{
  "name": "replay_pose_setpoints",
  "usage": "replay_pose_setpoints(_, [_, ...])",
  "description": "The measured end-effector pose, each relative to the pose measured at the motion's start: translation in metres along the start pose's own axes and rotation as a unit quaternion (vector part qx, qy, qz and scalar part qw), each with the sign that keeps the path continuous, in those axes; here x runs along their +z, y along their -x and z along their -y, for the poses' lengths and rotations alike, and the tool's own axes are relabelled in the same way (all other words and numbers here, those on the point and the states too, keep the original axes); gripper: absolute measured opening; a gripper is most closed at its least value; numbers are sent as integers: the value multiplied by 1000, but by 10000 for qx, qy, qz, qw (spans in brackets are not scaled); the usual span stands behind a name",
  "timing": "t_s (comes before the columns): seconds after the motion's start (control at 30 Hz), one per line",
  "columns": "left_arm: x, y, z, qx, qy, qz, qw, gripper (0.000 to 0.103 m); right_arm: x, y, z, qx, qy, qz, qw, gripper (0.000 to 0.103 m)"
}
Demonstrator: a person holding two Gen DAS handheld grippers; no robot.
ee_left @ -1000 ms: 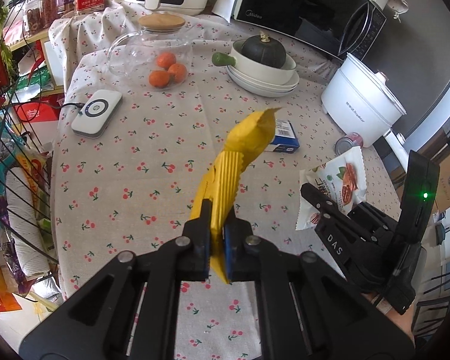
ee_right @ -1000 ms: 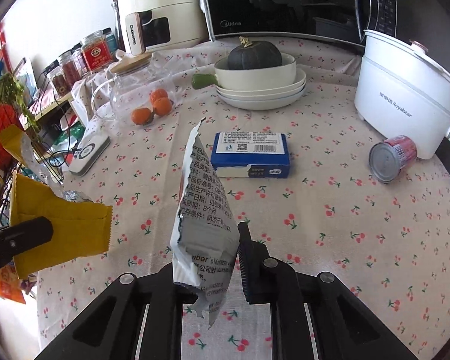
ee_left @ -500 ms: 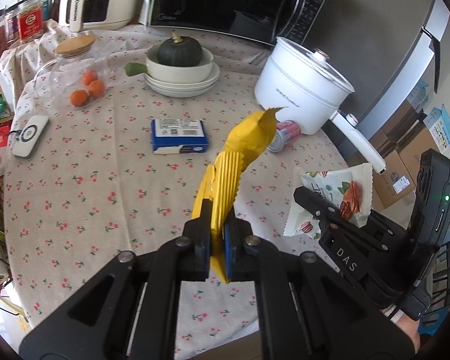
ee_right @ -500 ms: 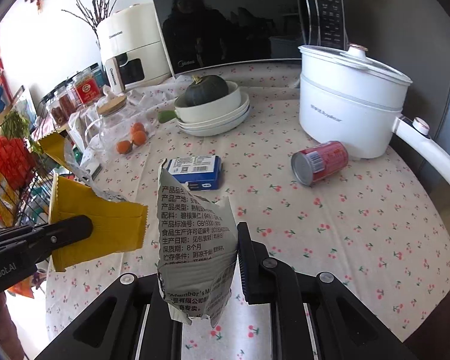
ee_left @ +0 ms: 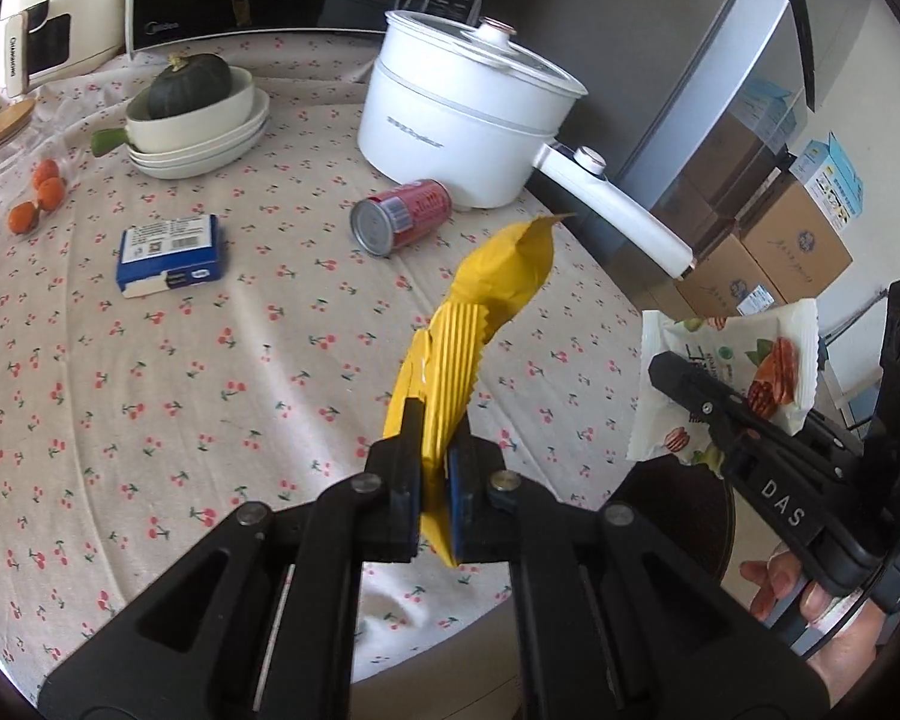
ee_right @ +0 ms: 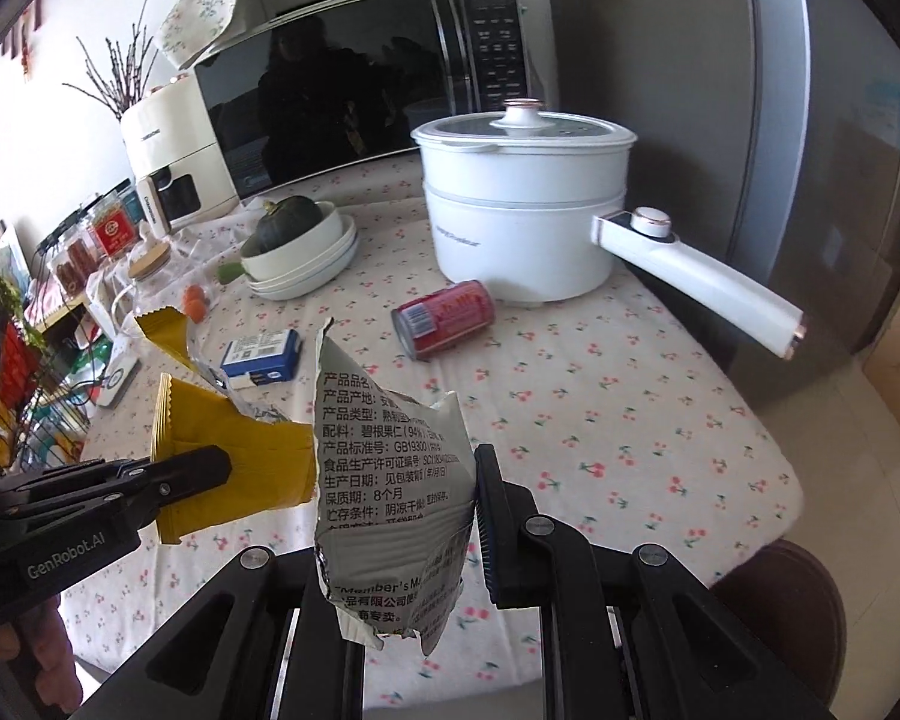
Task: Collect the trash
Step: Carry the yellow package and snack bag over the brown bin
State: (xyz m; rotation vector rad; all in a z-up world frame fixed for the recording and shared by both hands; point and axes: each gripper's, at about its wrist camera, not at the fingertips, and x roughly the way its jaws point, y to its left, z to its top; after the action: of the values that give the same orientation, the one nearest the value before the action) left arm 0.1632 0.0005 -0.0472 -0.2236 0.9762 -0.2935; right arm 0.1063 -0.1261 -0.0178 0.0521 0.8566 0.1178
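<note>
My left gripper (ee_left: 433,474) is shut on a yellow snack wrapper (ee_left: 486,306), held upright above the table's near edge; the wrapper also shows in the right wrist view (ee_right: 234,456). My right gripper (ee_right: 402,516) is shut on a white nut snack packet (ee_right: 390,456), which shows beside the left gripper in the left wrist view (ee_left: 732,372). A red drink can (ee_left: 399,215) lies on its side on the cherry-print tablecloth (ee_left: 150,360) near the white pot. A blue box (ee_left: 168,255) lies flat on the cloth to the left.
A white electric pot (ee_left: 456,120) with a long handle stands at the back right. A bowl with a dark squash (ee_left: 192,102) sits on stacked plates. A microwave (ee_right: 354,108) stands behind. Cardboard boxes (ee_left: 768,252) are on the floor right. A dark stool (ee_right: 798,600) sits below the table edge.
Both grippers have swung to the right along the table with their wrappers still held. The pot and can now sit nearer the middle of both views.
</note>
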Motion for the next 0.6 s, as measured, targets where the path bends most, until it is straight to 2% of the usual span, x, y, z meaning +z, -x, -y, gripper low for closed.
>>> replay_pose_setpoints(0.27, [-17, -22, 57, -593, -342, -399, 9969, 8, -23, 42, 70, -478, -276, -31, 9985, 15])
replay_pose_setpoints(0.6, [-45, -48, 138, -1117, -1038, -774, 9853, 8, -65, 73, 151, -891, -768, -413, 9922, 15])
